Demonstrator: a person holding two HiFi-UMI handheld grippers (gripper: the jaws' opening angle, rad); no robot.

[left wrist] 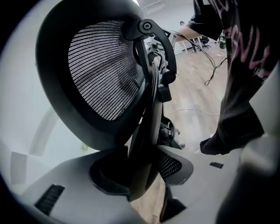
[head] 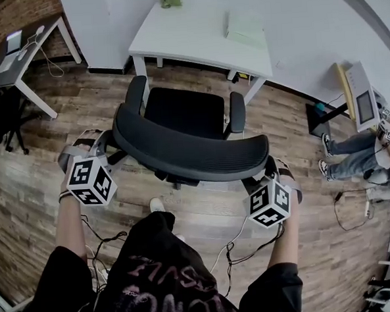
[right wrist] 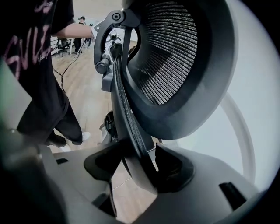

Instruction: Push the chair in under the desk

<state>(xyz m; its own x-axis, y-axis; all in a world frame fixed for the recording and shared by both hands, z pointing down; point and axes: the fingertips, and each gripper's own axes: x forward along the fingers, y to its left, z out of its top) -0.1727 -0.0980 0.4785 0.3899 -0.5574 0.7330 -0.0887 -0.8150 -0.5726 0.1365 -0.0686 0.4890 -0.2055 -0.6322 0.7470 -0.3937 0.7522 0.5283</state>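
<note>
Gripping the black chair (head: 179, 113) by its mesh backrest (head: 188, 152), left gripper (head: 105, 145) and right gripper (head: 271, 170) clenched on opposite ends of its rim, white desk (head: 194, 33) close beyond the seat.

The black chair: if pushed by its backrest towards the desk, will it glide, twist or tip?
The chair probably glides easily on the wooden floor, though its wheels are hidden. Its mesh backrest may flex a little. With the left gripper and right gripper at its two ends, twisting seems unlikely.
</note>
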